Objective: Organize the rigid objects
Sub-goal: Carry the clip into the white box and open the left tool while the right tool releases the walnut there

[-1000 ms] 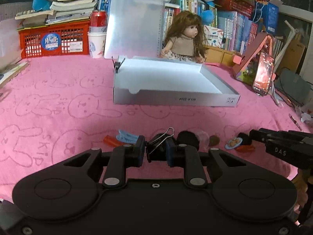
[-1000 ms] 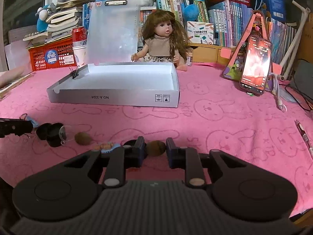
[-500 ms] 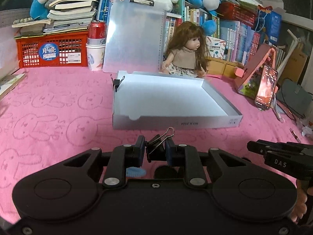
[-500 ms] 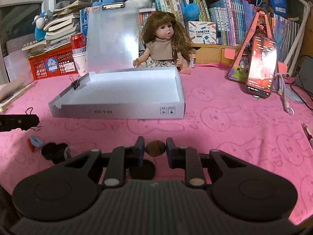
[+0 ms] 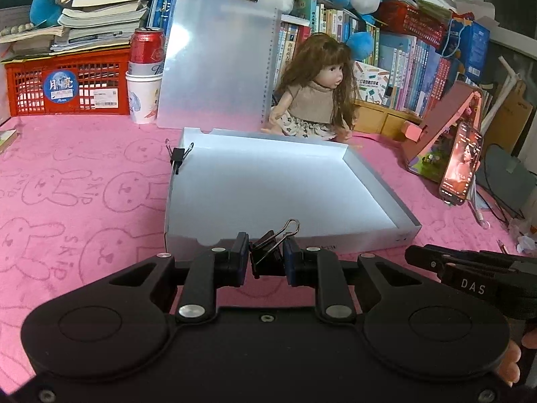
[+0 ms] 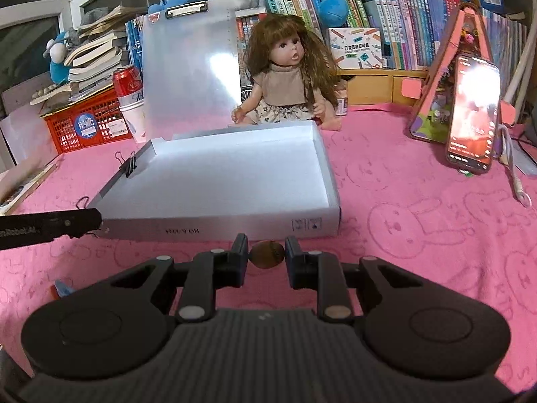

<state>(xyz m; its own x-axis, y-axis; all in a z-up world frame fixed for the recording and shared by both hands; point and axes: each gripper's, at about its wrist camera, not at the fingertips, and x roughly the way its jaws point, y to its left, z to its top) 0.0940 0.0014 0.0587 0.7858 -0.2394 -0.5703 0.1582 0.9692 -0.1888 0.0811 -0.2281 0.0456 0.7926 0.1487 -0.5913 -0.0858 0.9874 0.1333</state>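
Note:
My left gripper (image 5: 266,255) is shut on a black binder clip (image 5: 268,250) with wire handles, held just short of the near wall of the shallow white box (image 5: 268,181). My right gripper (image 6: 266,255) is shut on a small brown oval piece (image 6: 267,254), also just in front of the box's near wall (image 6: 214,226). The box is open and holds nothing; another binder clip (image 5: 179,158) is clipped on its left rim. The left gripper's fingers (image 6: 50,225) show at the left of the right wrist view.
A doll (image 5: 319,90) sits behind the box beside an upright clear clipboard (image 5: 218,57). A red basket (image 5: 67,87), a cup with a can (image 5: 144,77), books and a phone on a stand (image 5: 461,164) ring the pink cloth. Small blue and red bits (image 6: 62,287) lie at left.
Both grippers have lifted off the cloth with their objects and moved forward up to the box's near wall. The loose items on the cloth have dropped out of view below.

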